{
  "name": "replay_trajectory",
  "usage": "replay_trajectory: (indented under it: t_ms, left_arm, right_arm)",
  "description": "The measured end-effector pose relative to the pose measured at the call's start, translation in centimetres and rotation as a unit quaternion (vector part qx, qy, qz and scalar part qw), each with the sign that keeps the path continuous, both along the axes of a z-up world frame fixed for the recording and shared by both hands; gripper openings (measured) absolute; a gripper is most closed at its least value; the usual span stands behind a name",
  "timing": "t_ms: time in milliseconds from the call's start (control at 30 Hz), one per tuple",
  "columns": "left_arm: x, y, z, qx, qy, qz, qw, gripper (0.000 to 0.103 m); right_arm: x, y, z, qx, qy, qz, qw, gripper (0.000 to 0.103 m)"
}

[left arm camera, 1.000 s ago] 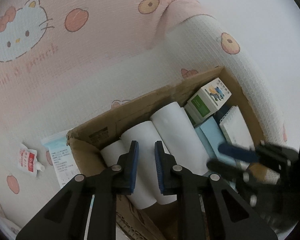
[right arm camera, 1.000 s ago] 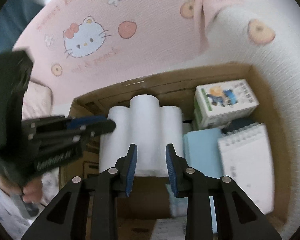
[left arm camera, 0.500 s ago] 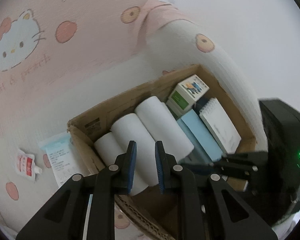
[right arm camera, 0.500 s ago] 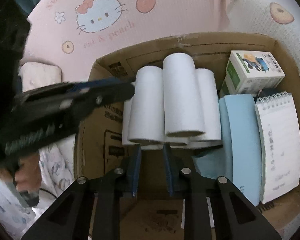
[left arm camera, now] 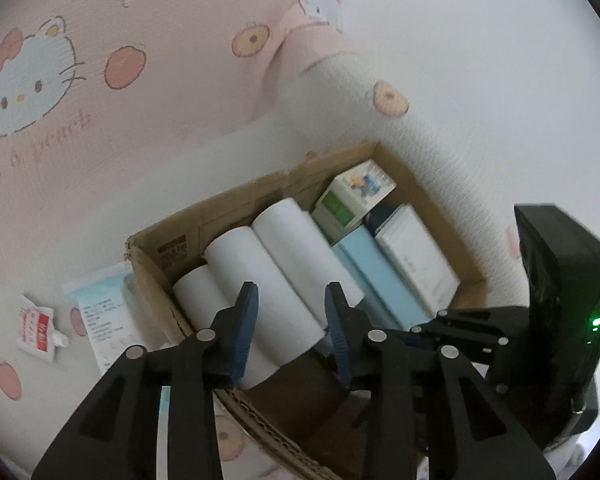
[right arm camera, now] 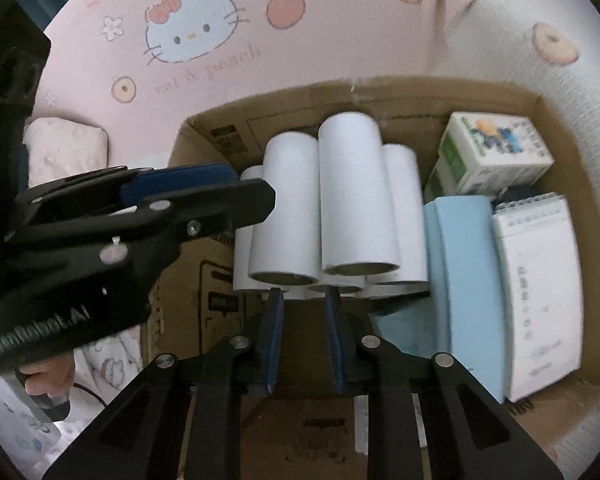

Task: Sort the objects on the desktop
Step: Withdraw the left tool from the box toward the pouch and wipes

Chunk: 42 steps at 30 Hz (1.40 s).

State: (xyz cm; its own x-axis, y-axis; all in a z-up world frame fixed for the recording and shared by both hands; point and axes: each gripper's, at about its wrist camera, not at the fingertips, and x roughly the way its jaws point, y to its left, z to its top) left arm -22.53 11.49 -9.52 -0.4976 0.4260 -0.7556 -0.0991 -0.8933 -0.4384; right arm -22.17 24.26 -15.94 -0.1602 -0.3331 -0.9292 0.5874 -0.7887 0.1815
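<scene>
An open cardboard box lies on a pink cartoon-cat sheet. It holds several white rolls stacked lengthwise, a small printed carton, a light blue pack and a spiral notepad. My left gripper hangs over the near ends of the white rolls. Its jaws are opening and press on nothing. My right gripper is shut and empty, just before the rolls' open ends. The left gripper reaches in from the left over the box wall.
Left of the box a red and white sachet and a blue-edged printed packet lie on the sheet. A pale pink tissue pack sits beyond the box's left side. A person's hand holds the left gripper's handle.
The left gripper's jaws have spread wide, and it has risen and drawn back from the box. The right gripper's jaws have narrowed, and it has shifted back toward the rolls' near ends.
</scene>
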Motion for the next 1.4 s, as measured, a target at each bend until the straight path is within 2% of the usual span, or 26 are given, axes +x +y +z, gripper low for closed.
replay_trajectory:
  t_ms: [67,200,333,400,433,467,567,667,733,867,1000,1200,1267,1333,1400]
  left_arm:
    - [0.6,-0.4,0.4,0.008,0.005,0.006,0.9999,0.044]
    - [2.2,-1.3,1.3,0.004,0.027,0.024,0.9993,0.044]
    - [4.7,-1.8,1.8,0.031,0.053,0.018,0.9980,0.043]
    - [6.0,-1.9,2.1,0.035,0.075,0.013,0.9965,0.027]
    - [6.9,-1.9,2.2,0.035,0.090,0.015,0.9952,0.011]
    - [7.7,-2.1,2.3,0.035,0.103,0.019,0.9938,0.008]
    - [9.9,-2.5,1.9,0.050,0.129,0.027,0.9900,0.007]
    - [11.4,-3.0,1.5,0.044,0.143,0.032,0.9882,0.007]
    - [12.4,-3.7,1.1,0.044,0.143,0.042,0.9878,0.007]
    - [14.6,-6.1,0.0,0.091,0.138,0.063,0.9842,0.007]
    - [15.3,-8.7,-1.7,0.115,0.120,0.098,0.9812,0.007]
    - [16.1,-12.7,-4.3,0.137,0.101,0.131,0.9766,0.007]
    - [16.5,-13.6,-5.7,0.130,0.090,0.140,0.9774,0.007]
    - [17.5,-14.3,-7.4,0.105,0.090,0.159,0.9775,0.007]
    - [18.0,-14.6,-9.7,0.088,0.069,0.166,0.9798,0.007]
  right_arm:
    - [0.4,0.2,0.7,0.002,0.007,-0.004,1.000,0.018]
    - [1.5,0.7,2.0,0.020,0.031,-0.023,0.999,0.018]
    - [3.1,0.2,2.8,0.029,0.051,-0.031,0.998,0.019]
    - [3.8,0.0,3.4,0.029,0.060,-0.036,0.997,0.019]
    - [4.2,-0.2,3.6,0.031,0.065,-0.039,0.997,0.019]
    - [4.6,-0.5,3.8,0.035,0.071,-0.040,0.996,0.019]
    - [5.6,-1.1,4.3,0.048,0.088,-0.031,0.994,0.019]
    - [7.0,-2.1,4.5,0.061,0.105,-0.013,0.993,0.019]
    - [7.9,-2.6,4.7,0.070,0.118,-0.005,0.991,0.019]
    - [9.2,-3.0,4.9,0.066,0.130,-0.001,0.989,0.019]
    - [11.2,-2.8,5.9,0.029,0.153,-0.017,0.988,0.019]
    - [14.6,-3.2,6.5,-0.032,0.200,-0.019,0.979,0.019]
    - [15.3,-3.5,6.5,-0.036,0.215,-0.025,0.976,0.019]
    - [16.0,-3.8,6.4,-0.045,0.226,-0.033,0.972,0.019]
    - [16.8,-4.6,6.1,-0.038,0.244,-0.035,0.968,0.019]
